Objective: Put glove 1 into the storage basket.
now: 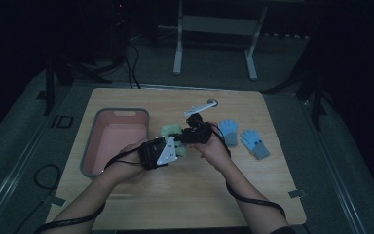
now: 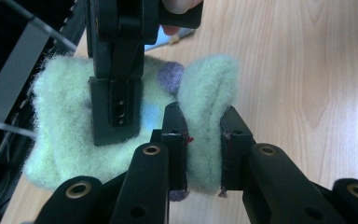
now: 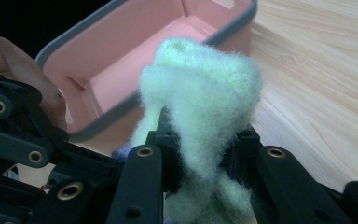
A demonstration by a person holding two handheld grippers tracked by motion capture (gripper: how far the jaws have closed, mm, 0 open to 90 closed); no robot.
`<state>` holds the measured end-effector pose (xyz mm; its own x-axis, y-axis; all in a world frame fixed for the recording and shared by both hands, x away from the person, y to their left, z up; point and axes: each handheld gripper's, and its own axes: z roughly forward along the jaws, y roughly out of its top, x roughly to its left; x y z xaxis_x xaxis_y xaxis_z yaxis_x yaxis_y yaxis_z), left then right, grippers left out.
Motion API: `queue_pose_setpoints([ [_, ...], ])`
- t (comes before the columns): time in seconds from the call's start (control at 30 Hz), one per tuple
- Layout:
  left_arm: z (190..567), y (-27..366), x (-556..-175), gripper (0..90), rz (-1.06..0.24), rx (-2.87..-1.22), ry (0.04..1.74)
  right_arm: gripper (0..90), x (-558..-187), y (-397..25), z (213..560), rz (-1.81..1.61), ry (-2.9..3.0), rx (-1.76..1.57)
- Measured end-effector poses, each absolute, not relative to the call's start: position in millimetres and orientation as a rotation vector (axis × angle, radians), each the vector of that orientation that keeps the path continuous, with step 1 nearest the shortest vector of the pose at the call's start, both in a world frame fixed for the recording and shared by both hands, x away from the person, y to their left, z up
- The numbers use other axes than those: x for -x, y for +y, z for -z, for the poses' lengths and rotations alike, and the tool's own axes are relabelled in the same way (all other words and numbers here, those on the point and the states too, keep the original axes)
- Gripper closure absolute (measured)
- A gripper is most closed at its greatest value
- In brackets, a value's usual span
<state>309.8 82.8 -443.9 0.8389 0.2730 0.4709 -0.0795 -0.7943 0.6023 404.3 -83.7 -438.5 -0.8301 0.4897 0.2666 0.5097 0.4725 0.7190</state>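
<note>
Item: fuzzy pale-green glove point(image 2: 74, 126), on the wooden table point(image 1: 185, 195) beside the pink bin point(image 1: 114, 141); left gripper point(image 2: 204, 149) is clamped on one fold, right gripper point(image 3: 205, 154) on another. Judged light, soft, compressible and non-fragile; pinch thick folds deeply, since fluff may slip. Farther off: two blue gloves point(image 1: 243, 136).

Dim lab — lone wooden table point(image 1: 185, 195), trailing floor cables point(image 1: 131, 63), metal stand point(image 1: 214, 44)

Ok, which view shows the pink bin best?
The high view: the whole pink bin shows, grey-rimmed, left of the green fuzzy glove that both grippers hold. The right gripper view shows one corner and its inside behind the glove. The left gripper view adds nothing clear.
</note>
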Motion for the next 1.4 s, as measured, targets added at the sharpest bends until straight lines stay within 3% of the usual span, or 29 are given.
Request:
queue_pose_setpoints([
  [0.73, 428, 166, -301, 76.7, -0.806, -2.438, 0.265, 71.5, -412, 10, 424, 1.32, -2.666, 0.765],
  [1.1, 447, 206, -298, 76.6, -0.798, -2.468, 0.323, 71.5, -414, 63, 447, 1.274, -2.657, 0.719],
  [1.4, 482, 228, -313, 76.6, -0.691, -2.506, 0.37, 70.7, -424, 92, 481, 1.154, -2.687, 0.758],
])
